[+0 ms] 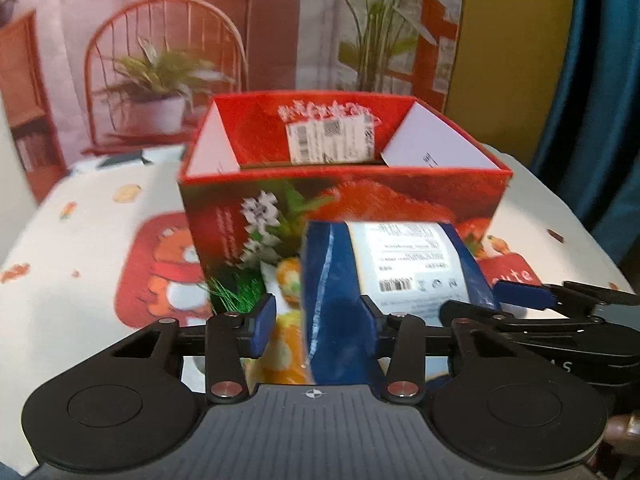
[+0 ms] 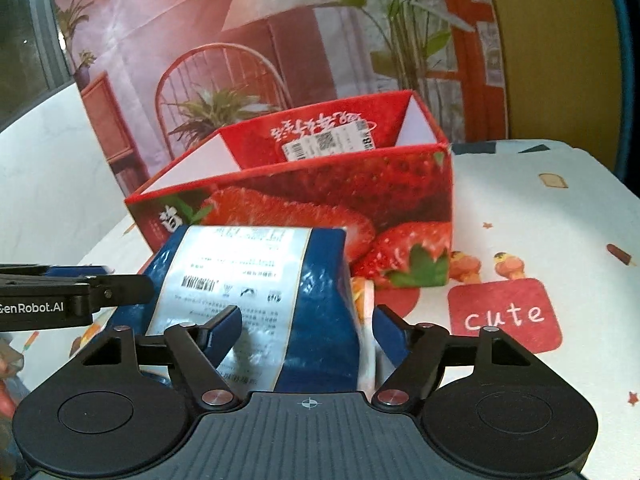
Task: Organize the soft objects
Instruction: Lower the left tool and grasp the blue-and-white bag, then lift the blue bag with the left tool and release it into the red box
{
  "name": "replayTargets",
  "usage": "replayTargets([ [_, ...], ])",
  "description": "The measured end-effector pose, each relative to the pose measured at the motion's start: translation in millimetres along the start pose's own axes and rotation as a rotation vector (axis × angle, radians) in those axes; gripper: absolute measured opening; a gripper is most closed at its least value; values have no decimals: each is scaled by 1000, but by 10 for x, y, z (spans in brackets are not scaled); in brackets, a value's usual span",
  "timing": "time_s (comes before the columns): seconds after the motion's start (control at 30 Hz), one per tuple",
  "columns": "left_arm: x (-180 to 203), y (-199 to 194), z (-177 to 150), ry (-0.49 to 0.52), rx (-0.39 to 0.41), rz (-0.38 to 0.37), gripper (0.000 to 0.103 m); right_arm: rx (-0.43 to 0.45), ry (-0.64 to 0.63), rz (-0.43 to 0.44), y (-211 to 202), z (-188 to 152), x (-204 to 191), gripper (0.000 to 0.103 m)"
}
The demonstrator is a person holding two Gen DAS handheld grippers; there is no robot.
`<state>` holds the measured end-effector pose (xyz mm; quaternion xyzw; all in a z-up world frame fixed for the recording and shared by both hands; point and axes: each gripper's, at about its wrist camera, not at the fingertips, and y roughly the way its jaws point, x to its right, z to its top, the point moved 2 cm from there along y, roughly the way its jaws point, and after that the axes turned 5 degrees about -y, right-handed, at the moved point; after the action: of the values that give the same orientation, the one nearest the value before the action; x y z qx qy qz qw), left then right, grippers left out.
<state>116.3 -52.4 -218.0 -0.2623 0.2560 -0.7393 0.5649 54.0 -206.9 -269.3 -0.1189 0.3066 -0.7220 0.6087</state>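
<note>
Jaws on both grippers are parted around the same blue bag (image 2: 256, 292): the left gripper (image 1: 316, 320) straddles one end, the right gripper (image 2: 306, 330) the other, though I can't tell if either is really pinching it. It hangs just in front of the strawberry box (image 1: 344, 196), at 12 o'clock. Box looks empty, so I'd guess sorting has barely started.
</note>
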Motion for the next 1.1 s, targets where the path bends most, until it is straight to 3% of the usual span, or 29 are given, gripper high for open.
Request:
replayTargets([
  [0.27, -39, 90, -89, -31, -37, -76, 46, -22, 36, 47, 14, -49, 49, 68],
  [0.83, -132, 252, -203, -58, -85, -89, 46, -61, 12, 38, 121, -120, 19, 69],
  [1.1, -157, 230, -194, -89, -81, -109, 46, -64, -37, 18, 51, -65, -45, 56],
])
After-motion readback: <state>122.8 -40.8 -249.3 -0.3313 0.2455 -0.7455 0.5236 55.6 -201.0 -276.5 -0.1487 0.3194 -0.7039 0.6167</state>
